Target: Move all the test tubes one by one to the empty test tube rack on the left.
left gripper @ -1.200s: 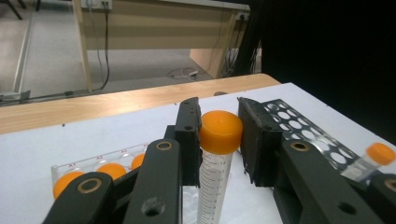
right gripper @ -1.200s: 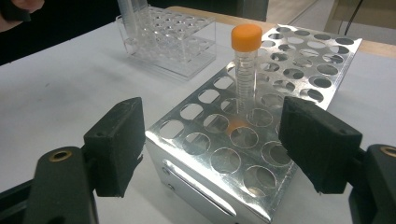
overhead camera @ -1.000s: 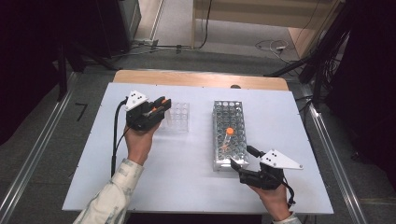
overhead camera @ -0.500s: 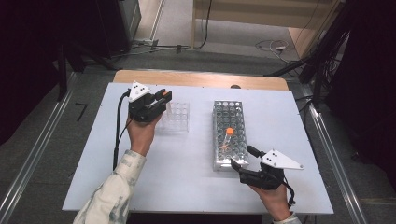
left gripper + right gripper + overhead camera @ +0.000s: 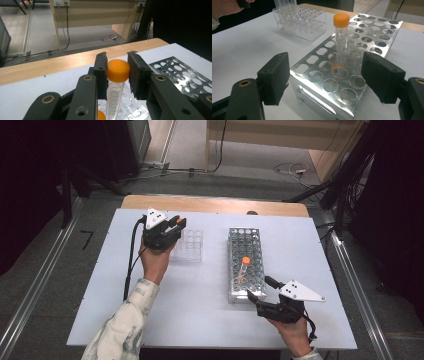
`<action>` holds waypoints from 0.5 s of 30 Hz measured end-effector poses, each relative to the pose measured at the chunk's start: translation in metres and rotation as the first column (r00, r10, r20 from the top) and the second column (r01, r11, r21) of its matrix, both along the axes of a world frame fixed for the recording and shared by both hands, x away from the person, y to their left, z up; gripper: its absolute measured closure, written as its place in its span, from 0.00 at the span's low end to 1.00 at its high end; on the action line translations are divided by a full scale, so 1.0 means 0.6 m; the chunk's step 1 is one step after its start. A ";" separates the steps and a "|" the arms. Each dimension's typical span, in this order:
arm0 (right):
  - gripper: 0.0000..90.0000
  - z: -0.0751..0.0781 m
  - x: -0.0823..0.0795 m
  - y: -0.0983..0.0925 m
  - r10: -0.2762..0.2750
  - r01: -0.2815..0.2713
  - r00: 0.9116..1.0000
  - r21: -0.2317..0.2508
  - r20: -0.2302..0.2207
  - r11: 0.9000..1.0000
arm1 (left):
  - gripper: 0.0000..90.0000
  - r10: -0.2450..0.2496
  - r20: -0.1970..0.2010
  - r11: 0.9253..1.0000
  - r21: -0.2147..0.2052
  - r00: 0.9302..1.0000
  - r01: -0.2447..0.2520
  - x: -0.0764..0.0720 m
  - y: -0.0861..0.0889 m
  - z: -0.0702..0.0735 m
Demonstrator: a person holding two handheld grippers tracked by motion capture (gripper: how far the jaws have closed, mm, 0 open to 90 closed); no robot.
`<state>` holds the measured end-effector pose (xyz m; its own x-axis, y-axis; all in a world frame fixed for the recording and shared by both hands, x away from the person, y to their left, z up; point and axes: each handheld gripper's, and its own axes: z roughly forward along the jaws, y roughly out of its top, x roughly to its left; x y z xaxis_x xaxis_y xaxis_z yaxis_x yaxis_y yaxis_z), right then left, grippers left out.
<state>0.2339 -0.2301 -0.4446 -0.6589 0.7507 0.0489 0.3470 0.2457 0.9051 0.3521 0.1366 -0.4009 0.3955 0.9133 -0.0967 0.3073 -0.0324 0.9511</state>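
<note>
The high view is looking forward and down from above the near edge of the worktop. Each gripper view is sitting close and low, looking along its own fingers. All three are sharing the metal rack.

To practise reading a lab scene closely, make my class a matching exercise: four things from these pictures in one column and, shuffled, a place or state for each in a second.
Things:
1. left gripper
2. right gripper
3. metal rack
4. clear plastic rack

Places or states:
A. jaws open at the metal rack's near corner
B. holds one upright orange-capped tube
C. shut on the orange cap of a tube
D. on the table beside the left hand

Pairs: 1-C, 2-A, 3-B, 4-D
</note>
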 end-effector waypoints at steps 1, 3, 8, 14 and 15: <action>0.24 0.000 0.000 0.000 0.001 -0.001 1.000 0.000 0.002 1.000 | 0.78 0.003 -0.003 1.000 0.005 1.000 -0.003 -0.001 0.000 -0.003; 0.24 0.000 0.000 -0.001 0.000 0.000 1.000 0.002 0.000 1.000 | 0.78 0.005 -0.005 1.000 0.007 1.000 -0.005 -0.002 0.002 -0.011; 0.24 0.000 0.000 -0.001 0.001 -0.001 1.000 0.001 0.001 1.000 | 0.78 0.003 -0.019 1.000 0.012 1.000 -0.003 -0.005 0.003 -0.024; 0.24 -0.001 -0.001 0.000 0.002 -0.002 1.000 -0.002 0.000 1.000 | 0.77 -0.005 -0.032 0.999 0.036 0.999 0.006 -0.007 -0.001 -0.038; 0.24 -0.001 -0.001 0.000 0.003 -0.003 1.000 -0.001 -0.001 1.000 | 0.77 -0.006 -0.034 0.999 0.042 0.999 0.008 -0.007 -0.001 -0.039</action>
<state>0.2335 -0.2300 -0.4450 -0.6608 0.7490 0.0482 0.3469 0.2479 0.9045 0.3480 0.1361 -0.4242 0.3990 0.9142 -0.0715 0.3392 -0.0748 0.9377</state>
